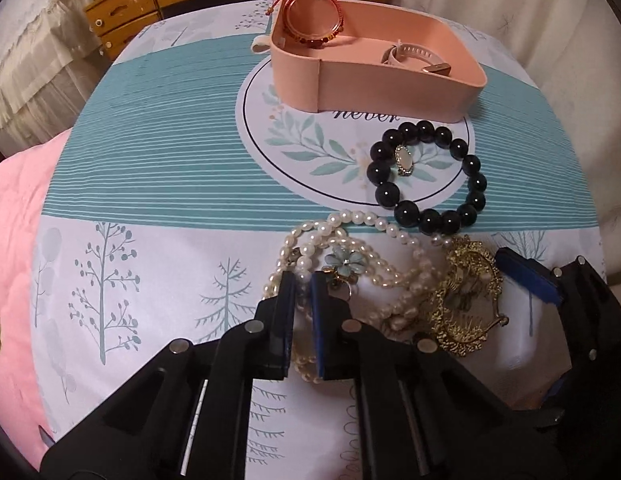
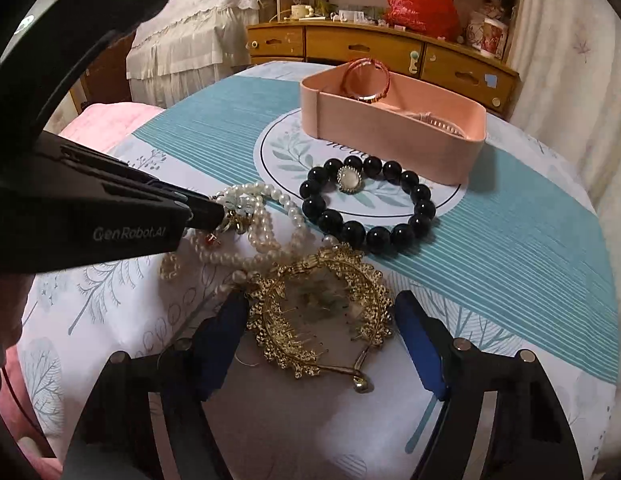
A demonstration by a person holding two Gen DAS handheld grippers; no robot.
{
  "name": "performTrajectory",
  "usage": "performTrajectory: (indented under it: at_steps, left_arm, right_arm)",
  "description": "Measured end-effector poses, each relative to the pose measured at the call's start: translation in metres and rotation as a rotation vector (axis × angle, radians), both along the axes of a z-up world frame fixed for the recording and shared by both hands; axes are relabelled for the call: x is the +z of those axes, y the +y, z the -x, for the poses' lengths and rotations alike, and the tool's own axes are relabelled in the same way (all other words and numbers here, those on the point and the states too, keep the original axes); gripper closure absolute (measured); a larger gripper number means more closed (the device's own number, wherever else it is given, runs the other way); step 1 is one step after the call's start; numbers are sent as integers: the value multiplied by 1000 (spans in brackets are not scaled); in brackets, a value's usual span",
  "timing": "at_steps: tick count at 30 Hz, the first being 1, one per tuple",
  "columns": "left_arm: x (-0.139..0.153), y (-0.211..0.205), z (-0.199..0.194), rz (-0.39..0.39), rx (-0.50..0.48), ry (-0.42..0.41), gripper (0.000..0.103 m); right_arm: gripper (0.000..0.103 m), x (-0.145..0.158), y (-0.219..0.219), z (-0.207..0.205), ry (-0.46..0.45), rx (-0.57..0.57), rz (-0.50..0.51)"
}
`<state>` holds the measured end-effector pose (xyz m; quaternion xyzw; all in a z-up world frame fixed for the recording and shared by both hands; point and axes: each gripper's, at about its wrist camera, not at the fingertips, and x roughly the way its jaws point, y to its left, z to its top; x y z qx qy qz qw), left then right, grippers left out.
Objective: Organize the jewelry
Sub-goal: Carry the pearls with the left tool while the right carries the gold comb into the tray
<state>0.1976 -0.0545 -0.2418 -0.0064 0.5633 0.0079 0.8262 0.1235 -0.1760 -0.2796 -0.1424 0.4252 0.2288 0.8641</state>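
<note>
A pearl necklace [image 1: 362,256] with a blue flower clasp [image 1: 342,264] lies in a heap on the tablecloth. My left gripper [image 1: 304,280] is shut on its strands; it also shows in the right wrist view [image 2: 214,210]. A gold fan-shaped ornament [image 2: 322,312] lies beside the pearls, between the open fingers of my right gripper [image 2: 320,304]. A black bead bracelet [image 1: 426,172] rings a small oval ring [image 1: 404,160]. A pink tray [image 1: 390,92] holds a red bracelet [image 1: 314,20] and a pink watch [image 1: 414,56].
The table has a teal and white printed cloth [image 1: 150,160]. A wooden dresser [image 2: 370,48] with a red bag [image 2: 422,0] stands behind it. A pink quilt [image 1: 14,240] lies at the left edge.
</note>
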Motion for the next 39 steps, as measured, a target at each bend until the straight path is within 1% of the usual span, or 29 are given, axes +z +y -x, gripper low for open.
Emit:
performTrajectory:
  at_steps: [5,9,11,15,20,24,29,31,35,39]
  left_arm:
    - [0,3,2,20,12,-7,98]
    - [9,5,8,43,-1,-32,98]
    - [19,3,12,50,-21,-52,98]
    - [47,-1,17,67,-69,-96,98]
    - [88,-1,15,105,-132,-155,98]
    - [121,2,6,147,-179,-201,98]
    - [162,13,-13,190,-183,-277,98]
    - [177,18,-24,206,-187,-323,98]
    - [188,24,-50,214,-167,-389,98]
    - [186,29,-79,273,-149,-407,98]
  right_arm:
    - [29,3,-4,-2,25,-3,-16]
    - [30,9,-15,-3,71,-36,-79]
    - [30,13,-19,-4,80,-58,-83]
    - [30,23,-22,-2,69,-77,-66]
    - [29,46,-24,-7,42,-103,-86]
    - [29,70,-22,-19,5,-117,-94]
    - [29,98,-15,-45,-52,-131,-101]
    - [29,107,-14,-55,-67,-142,-110]
    - [29,121,-12,-77,-102,-178,-130]
    - [29,132,-11,-104,-140,-215,-128]
